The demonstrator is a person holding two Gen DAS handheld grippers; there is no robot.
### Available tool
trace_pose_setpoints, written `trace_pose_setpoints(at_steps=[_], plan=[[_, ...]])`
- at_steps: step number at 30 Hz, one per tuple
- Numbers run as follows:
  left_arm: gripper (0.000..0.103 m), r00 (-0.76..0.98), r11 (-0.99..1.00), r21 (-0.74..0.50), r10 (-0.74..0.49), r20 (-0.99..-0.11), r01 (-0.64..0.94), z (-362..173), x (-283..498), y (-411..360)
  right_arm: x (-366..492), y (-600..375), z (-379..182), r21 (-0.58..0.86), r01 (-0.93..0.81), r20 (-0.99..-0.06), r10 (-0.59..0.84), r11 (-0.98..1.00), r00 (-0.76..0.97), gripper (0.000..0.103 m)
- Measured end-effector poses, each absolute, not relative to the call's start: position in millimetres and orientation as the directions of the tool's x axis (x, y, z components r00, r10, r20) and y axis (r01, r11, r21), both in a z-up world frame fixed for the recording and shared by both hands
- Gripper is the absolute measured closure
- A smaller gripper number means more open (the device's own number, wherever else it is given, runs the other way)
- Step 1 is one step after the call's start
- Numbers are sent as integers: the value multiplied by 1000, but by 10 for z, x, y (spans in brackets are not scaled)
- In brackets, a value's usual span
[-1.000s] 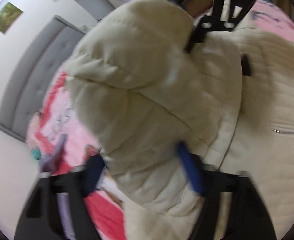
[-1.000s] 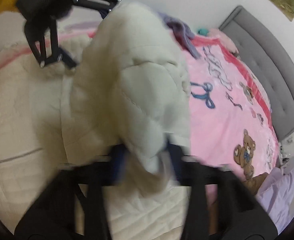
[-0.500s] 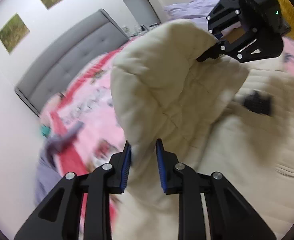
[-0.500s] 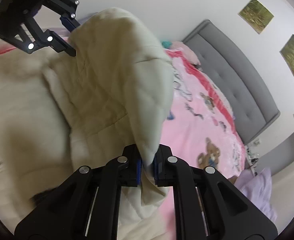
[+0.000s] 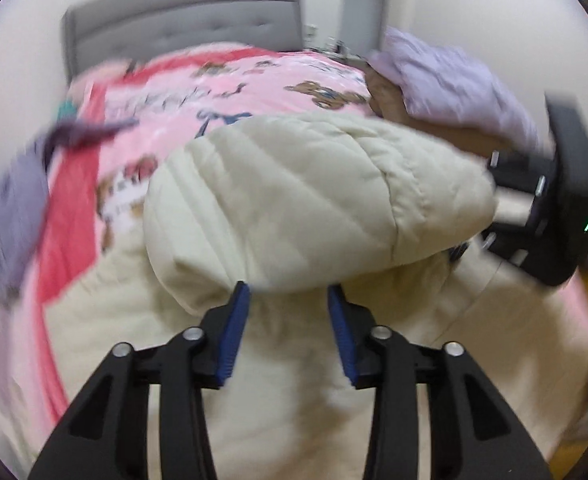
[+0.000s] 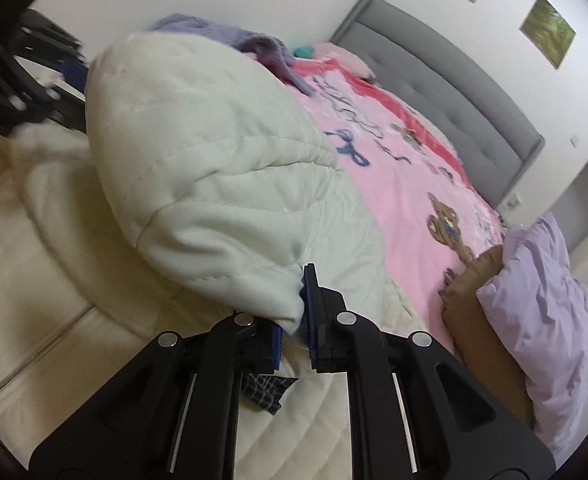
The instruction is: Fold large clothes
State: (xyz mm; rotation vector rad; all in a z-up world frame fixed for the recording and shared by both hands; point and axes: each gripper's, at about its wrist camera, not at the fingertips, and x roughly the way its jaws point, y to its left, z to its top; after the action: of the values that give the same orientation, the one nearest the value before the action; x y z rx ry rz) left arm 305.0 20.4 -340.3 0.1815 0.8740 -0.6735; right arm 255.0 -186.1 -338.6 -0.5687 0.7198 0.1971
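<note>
My right gripper [image 6: 294, 328] is pinching the end of the puffy cream coat [image 5: 318, 208], which lies near the foot edge of the bed [image 6: 414, 184]. My left gripper [image 5: 288, 320] is opening, pads off it. I should lay the flap down flat, then let go.

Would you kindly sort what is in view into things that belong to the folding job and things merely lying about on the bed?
Part of the job:
- cream quilted coat
- right gripper, shut on the coat's edge
- left gripper, jaws opening, coat fold at its fingers

Lying about:
- pink teddy-bear blanket
- lilac garment
- purple garment
- checked cloth
- grey headboard
</note>
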Motion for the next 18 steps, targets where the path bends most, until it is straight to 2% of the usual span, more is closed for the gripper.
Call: trace_pose_setpoints(at_steps=[3, 5, 7, 12, 16, 18], plan=[[60, 453, 801, -156, -475, -755, 578, -3347, 3016, 213, 2609, -1889, -3387, -362, -336, -682, -2, 870, 731, 92], [38, 453, 808, -207, -498, -739, 551, -3284, 3044, 230, 2578, -1868, -3412, -345, -330, -688, 2, 879, 726, 92], [29, 413, 795, -321, -558, -720, 514, -3268, 3126, 260, 2597, -1888, -3406, -324, -319, -691, 8, 891, 723, 92], [23, 322, 692, -667, -721, -614, 277, -3431, 3326, 403, 2563, -1864, -3489, -329, -331, -699, 7, 884, 715, 90], [21, 292, 572, -813, -800, -524, 109, -3648, 3430, 375, 2550, -1862, -3544, -320, -331, -699, 14, 888, 715, 90], [21, 285, 543, -834, -818, -500, 95, -3686, 3413, 367, 2545, -1874, -3532, -320, -325, -695, 13, 890, 719, 90]])
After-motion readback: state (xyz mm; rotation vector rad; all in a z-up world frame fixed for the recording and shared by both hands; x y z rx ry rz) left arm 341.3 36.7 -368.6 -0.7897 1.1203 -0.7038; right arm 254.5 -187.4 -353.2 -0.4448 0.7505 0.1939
